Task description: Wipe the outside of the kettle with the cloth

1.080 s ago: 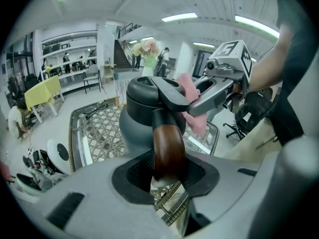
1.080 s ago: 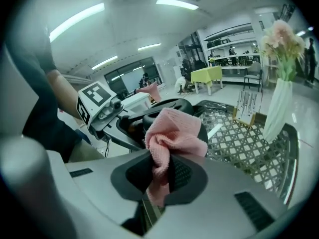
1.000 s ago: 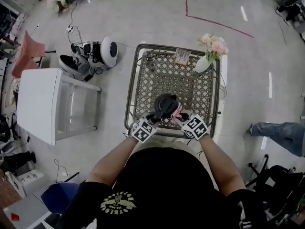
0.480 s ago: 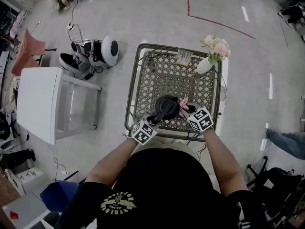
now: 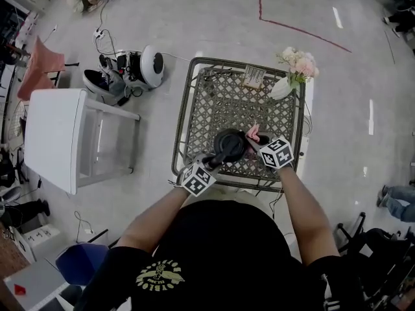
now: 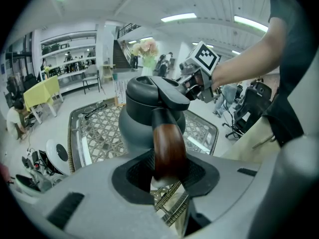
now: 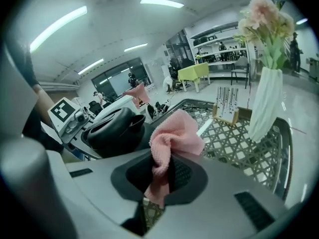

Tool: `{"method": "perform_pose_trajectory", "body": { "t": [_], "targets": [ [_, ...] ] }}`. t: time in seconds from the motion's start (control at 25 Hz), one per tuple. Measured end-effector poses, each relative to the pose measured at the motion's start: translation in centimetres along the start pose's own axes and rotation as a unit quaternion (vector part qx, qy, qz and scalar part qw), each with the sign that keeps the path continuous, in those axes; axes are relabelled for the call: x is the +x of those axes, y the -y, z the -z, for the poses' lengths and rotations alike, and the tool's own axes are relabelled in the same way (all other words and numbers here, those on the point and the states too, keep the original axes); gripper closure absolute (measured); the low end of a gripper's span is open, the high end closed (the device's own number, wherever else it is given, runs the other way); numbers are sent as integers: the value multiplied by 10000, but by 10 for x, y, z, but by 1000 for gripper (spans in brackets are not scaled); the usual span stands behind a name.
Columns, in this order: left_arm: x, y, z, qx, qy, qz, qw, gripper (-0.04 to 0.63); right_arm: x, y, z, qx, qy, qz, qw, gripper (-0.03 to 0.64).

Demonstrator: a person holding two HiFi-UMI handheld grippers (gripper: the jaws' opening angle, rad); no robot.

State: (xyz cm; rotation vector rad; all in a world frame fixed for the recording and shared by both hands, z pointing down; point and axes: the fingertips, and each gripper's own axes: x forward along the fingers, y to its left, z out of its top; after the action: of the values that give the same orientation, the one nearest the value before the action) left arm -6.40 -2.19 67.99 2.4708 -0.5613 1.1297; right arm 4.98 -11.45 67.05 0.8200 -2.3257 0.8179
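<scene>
Holding what, at left? (Student)
Left gripper (image 6: 168, 178) clamped on the kettle's (image 6: 142, 118) brown handle (image 6: 168, 143); kettle upright on the lattice table (image 5: 194, 109). (Tutor)
And right? (Student)
Right gripper (image 7: 160, 176) pinches the pink cloth (image 7: 175, 133), just beside the kettle. (Tutor)

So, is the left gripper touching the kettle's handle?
Touching. In the left gripper view, the left gripper has both fingers pressed on the kettle's brown handle.
</scene>
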Motion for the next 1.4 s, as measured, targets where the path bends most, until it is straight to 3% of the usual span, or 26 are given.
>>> {"method": "perform_pose_trajectory", "body": {
  "t": [0.24,0.44,0.84,1.0,1.2,1.4],
  "targets": [
    [0,-3,-1,-9,21,-13,10000,483,-5,-15,36,281,-154,-129,9994,577],
    [-1,-2,1,-5,1,-25,10000,483,3,-56,71,172,-493,-433,9977,577],
    [1,-2,0,-36,-30,-55,10000,486,29,-119,79,-199,-689,-939,9930,577],
    [2,-3,1,-16,5,-62,10000,486,35,-113,85,-205,-715,-852,9936,577],
    [3,-3,2,-7,-32,-55,10000,485,43,-81,107,-588,-1185,-615,9893,577],
    [3,-1,1,72,-6,-34,10000,485,44,-39,116,-814,-1446,-136,9860,577]
  ]
}}
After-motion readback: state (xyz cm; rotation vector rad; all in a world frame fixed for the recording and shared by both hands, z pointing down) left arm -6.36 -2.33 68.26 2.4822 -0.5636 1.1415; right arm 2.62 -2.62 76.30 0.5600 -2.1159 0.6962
